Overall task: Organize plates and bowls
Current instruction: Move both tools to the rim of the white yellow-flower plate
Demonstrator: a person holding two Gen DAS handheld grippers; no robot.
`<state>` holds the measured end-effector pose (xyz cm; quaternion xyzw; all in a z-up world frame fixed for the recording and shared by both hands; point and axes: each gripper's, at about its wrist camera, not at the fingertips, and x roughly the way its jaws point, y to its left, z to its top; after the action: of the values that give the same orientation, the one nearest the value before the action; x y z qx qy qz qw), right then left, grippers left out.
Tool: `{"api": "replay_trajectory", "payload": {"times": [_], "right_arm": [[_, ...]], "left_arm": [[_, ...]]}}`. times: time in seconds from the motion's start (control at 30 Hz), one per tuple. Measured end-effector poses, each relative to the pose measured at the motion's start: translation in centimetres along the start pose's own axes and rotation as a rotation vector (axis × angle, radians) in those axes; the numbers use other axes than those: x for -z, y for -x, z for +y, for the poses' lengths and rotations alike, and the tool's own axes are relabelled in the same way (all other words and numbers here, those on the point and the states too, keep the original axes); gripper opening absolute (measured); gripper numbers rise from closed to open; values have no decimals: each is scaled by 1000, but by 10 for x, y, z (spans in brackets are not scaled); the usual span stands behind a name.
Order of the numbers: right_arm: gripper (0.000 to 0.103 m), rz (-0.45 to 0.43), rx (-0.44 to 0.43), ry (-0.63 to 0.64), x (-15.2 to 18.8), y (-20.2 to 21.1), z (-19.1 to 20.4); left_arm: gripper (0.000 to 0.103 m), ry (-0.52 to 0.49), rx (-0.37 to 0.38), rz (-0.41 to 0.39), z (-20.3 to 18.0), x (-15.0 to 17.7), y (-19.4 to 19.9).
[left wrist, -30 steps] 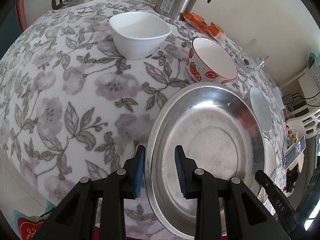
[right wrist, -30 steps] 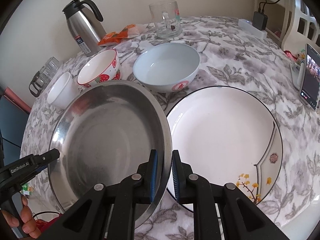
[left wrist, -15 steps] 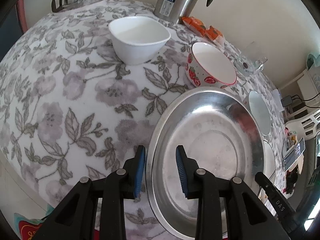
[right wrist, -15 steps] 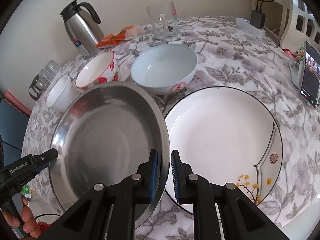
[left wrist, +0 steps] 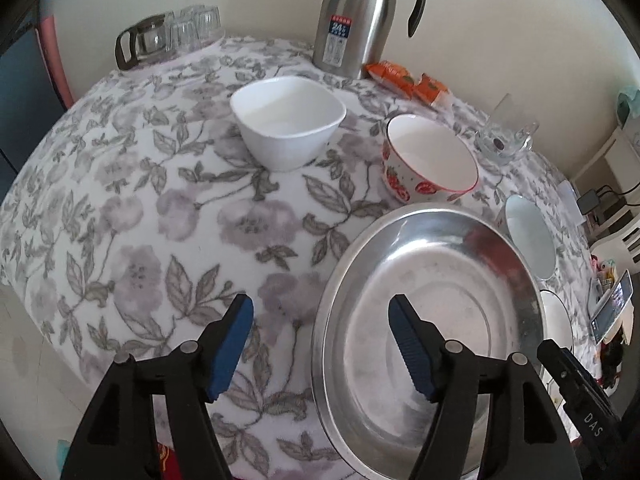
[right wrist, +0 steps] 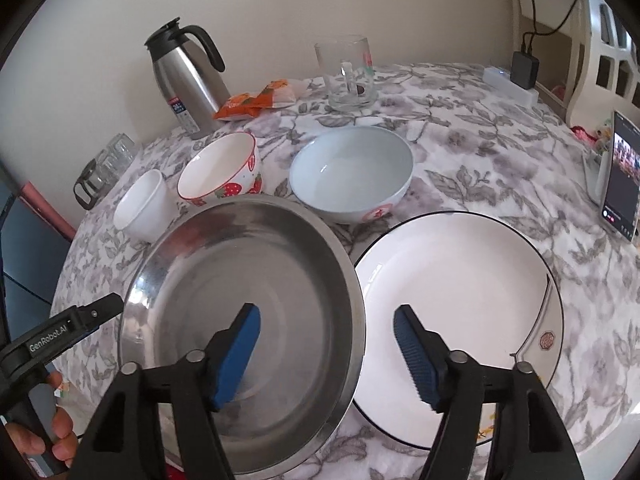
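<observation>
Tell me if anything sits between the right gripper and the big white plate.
Nothing visible does. The right gripper hangs with jaws opening, straddling the steel basin's right rim; one finger is already over the white plate, whose surface is bare.

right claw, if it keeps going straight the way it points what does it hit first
Most likely the near rim of the round steel basin, which lies between the opening right claw's pads; depth is unclear.
</observation>
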<state>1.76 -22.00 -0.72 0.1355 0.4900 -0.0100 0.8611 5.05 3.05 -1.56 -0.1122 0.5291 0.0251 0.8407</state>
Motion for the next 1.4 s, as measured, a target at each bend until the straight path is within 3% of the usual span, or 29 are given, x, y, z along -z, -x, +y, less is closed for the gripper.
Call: {"api": "replay_trajectory", "payload": {"times": [0.1,0.27,0.33,0.6,0.93,1.07,1.23,1.4], "right_arm": [[79,9,-2,4,1,-3,0],[99,16,-12,-4,1,-6,-2],[103,15,-13,-9,1,-6,-3],[103,-37,16,-17,-1,4,-4],[103,-52,150,-174,-11,27,-30],[103,-66,229,-326,-17,37,-64],[103,-77,264,-457,-16,41,-109],[103,-56,285,-548,-10,43,-141]], "left_arm": [[86,0,-9,4,1,1,-1],[90,-14,-16,-1,-3,2,-2],[100,-13,-21,3,-2,2,-3],[100,0,-15,-35,-2,1,0],[100,-26,37,-115,-11,-1,13],[100,-53,83,-81,-22,-7,14],[100,-90,143,-50,-47,-20,23],[100,-220,200,10,-101,-32,30]]}}
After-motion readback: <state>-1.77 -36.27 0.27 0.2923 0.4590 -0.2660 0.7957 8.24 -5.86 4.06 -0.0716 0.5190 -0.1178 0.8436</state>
